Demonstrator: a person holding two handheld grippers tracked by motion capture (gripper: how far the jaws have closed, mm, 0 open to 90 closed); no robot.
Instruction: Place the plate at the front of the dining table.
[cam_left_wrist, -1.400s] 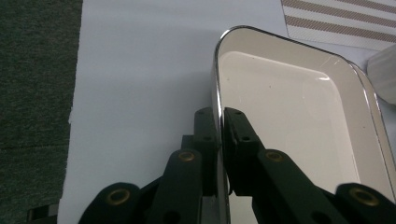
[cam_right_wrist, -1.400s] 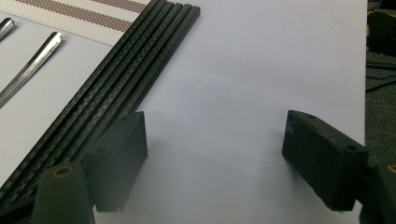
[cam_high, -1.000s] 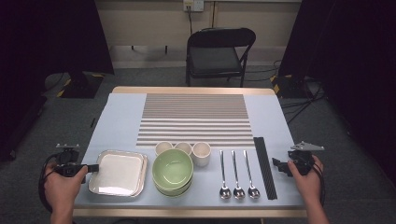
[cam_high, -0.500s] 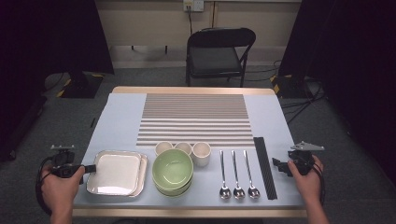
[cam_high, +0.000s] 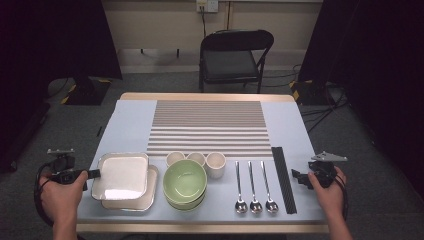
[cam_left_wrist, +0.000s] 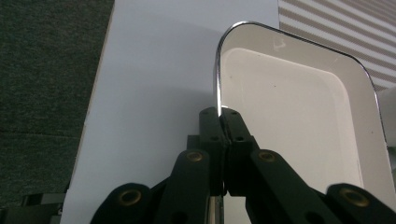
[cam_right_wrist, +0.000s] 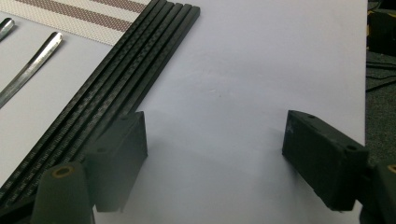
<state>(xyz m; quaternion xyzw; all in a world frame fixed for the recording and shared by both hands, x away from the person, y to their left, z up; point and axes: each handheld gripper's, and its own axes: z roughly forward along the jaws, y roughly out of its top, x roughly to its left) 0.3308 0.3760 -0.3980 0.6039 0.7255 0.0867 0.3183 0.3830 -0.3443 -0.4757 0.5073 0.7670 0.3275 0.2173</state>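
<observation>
The left gripper (cam_left_wrist: 219, 119) is clenched on the left rim of the top metal tray (cam_high: 122, 175), which lies on a second tray (cam_high: 142, 202) near the table's front left corner, while the right gripper (cam_right_wrist: 215, 140) stands released beside the black chopsticks (cam_right_wrist: 121, 79).

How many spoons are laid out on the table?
3. The left spoon, middle spoon and right spoon lie side by side, between the green bowls and the black chopsticks.

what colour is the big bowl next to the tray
Light green bowl, clearest in the high view.
</observation>
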